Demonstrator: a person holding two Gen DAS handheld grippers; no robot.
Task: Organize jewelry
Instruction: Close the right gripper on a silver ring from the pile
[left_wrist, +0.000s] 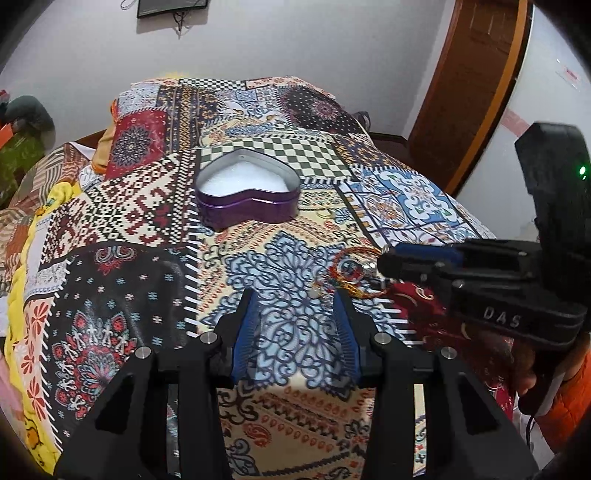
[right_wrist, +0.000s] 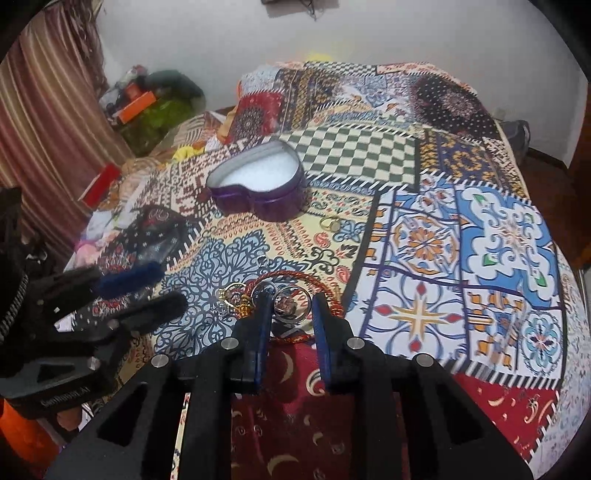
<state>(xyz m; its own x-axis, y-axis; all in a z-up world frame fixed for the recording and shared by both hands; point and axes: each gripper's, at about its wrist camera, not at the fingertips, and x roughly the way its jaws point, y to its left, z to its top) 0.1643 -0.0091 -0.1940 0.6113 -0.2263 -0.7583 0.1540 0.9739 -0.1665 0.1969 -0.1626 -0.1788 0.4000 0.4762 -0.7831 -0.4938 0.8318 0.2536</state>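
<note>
Left hand-held gripper (left_wrist: 295, 295): we hold it spread, nothing in it, over the bedspread (left_wrist: 258, 240).
Right hand-held gripper (right_wrist: 291, 299): its blue fingers (right_wrist: 321, 325) sit partly spread around the jewelry pile (right_wrist: 284, 295); we cannot tell if they pinch it.
Heart tin (right_wrist: 258, 184): at eleven o'clock from the pile, well apart, open, white inside.

Pretty soft, even indoor light on the patterned bedspread (left_wrist: 155, 206) with only faint shadows, heavy fisheye bending plus black corners in both views, a bit grainy overall, and the left gripper (right_wrist: 144, 291) looks motion-smeared in the right wrist view.
</note>
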